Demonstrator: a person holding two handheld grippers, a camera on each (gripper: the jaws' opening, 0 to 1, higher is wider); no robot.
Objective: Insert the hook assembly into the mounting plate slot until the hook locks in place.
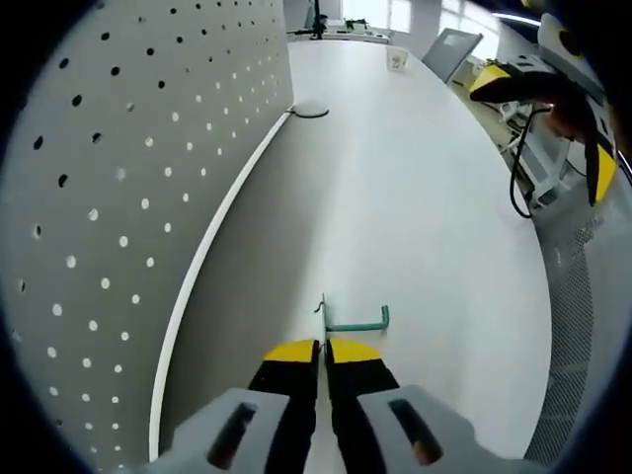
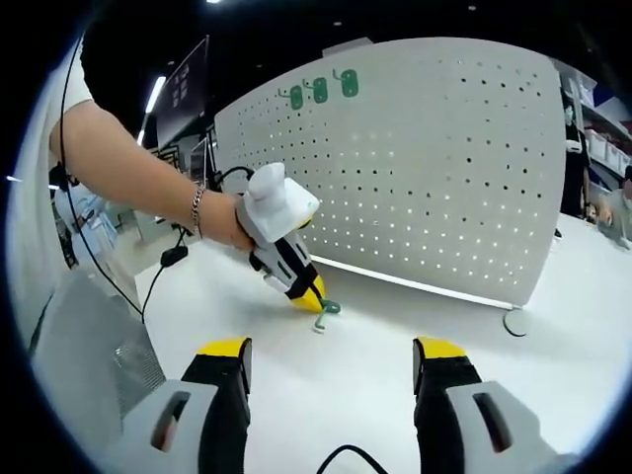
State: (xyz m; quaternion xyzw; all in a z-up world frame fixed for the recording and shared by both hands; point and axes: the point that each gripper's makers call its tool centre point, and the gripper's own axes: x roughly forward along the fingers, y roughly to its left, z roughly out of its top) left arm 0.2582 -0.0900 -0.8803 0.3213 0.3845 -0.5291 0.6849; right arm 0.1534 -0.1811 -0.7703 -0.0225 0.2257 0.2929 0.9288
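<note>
Hook (image 1: 357, 323) is what we are looking at first: a small green metal piece lying on the white table (image 1: 415, 197), just ahead of the left gripper (image 1: 324, 348). In the left gripper view, our left gripper's yellow-tipped jaws are standing pressed close together with only a thin slit between them, and a thin upright end of the hook is rising right at that slit; we cannot tell for sure whether the jaws are pinching it or only touching it. The hook's long arm is running off to the right across the table top and turning up at its far end.

Beside us on the left of that view, the white pegboard (image 1: 128, 197) is standing upright along the table, its face full of small round holes.

In the right gripper view we are seeing the left gripper (image 2: 306, 296) from the other side, held in a hand (image 2: 225, 222) wearing a bracelet, its yellow tips angled down onto the table with the green hook (image 2: 326, 309) at their point. The pegboard (image 2: 434, 168) is standing behind it, well apart from the hook, and three green hooks (image 2: 321, 91) are already hanging near its top edge. Our right gripper (image 2: 331, 360) is hanging wide open above the table (image 2: 346, 395), with nothing between its jaws, near the hook but not touching it.
</note>
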